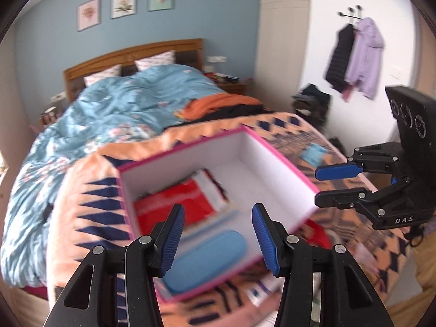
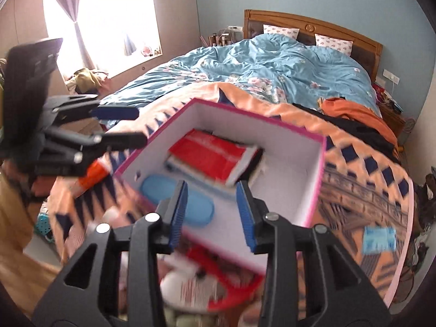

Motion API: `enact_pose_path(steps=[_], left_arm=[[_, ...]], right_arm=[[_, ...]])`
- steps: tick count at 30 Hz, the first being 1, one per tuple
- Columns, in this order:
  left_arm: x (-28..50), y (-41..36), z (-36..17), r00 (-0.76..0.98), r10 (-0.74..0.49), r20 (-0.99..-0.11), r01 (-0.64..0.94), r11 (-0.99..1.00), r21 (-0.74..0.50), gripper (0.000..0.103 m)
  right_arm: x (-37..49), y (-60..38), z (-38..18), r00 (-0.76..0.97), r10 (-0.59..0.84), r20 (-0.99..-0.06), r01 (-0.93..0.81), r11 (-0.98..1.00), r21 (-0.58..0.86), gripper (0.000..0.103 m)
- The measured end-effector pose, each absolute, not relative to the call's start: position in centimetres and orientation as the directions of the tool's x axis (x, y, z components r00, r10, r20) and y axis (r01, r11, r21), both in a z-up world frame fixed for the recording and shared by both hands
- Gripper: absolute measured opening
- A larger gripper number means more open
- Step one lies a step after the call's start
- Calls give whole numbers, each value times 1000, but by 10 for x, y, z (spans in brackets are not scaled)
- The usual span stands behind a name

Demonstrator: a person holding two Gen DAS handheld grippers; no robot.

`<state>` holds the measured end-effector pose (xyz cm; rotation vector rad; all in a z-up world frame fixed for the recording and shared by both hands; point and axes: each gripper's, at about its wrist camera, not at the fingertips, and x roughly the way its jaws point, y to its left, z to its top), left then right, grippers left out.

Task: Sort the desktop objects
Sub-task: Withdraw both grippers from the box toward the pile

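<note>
Nearest to us, the left gripper (image 1: 218,238) hangs with its jaws spread and nothing between the blue pads (image 1: 174,238); the right gripper (image 2: 212,212) is likewise parted and empty, and each shows in the other's view off to the side, apart from the box. Just below both we see the box (image 1: 283,160), open-topped, pink outside and white inside, sitting on a table under an orange cloth (image 1: 90,179) patterned with navy triangles. Inside the box, nearest us, lies a blue oval case (image 1: 209,261); beyond it a red packet (image 1: 177,204) rests tilted on something white against the far side. On the cloth outside the box we see a small blue packet (image 2: 378,238) near the table's edge, an orange-and-white tube (image 2: 94,177) on the other side, and blurred red and white items close under the right gripper that we cannot make out. Farther off stands a bed (image 1: 109,103) with a blue floral quilt and wooden headboard, and clothes (image 1: 365,54) hang on the wall.
</note>
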<state>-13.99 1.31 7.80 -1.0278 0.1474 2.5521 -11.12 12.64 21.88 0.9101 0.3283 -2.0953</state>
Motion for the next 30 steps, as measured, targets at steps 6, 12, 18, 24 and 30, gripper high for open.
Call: enact_pose_path(steps=[6, 12, 18, 24, 30], left_arm=[[-104, 66, 53, -570, 378, -729, -541, -841, -13, 52], [-68, 116, 22, -456, 400, -795, -684, -729, 25, 52], [-57, 113, -8, -359, 373, -856, -700, -714, -18, 52], [-45, 102, -21, -271, 424, -864, -703, -701, -123, 52], [-33, 102, -20, -255, 460, -850, -710, -687, -159, 52]], right_arm=[[-58, 185, 179, -395, -540, -743, 712, -691, 124, 40], [-13, 232, 129, -343, -494, -799, 621, -757, 202, 40], [17, 265, 89, -295, -490, -820, 522, -802, 292, 39], [27, 270, 73, -279, -536, -797, 491, -793, 361, 27], [37, 277, 105, -394, -517, -760, 512, -810, 285, 15]])
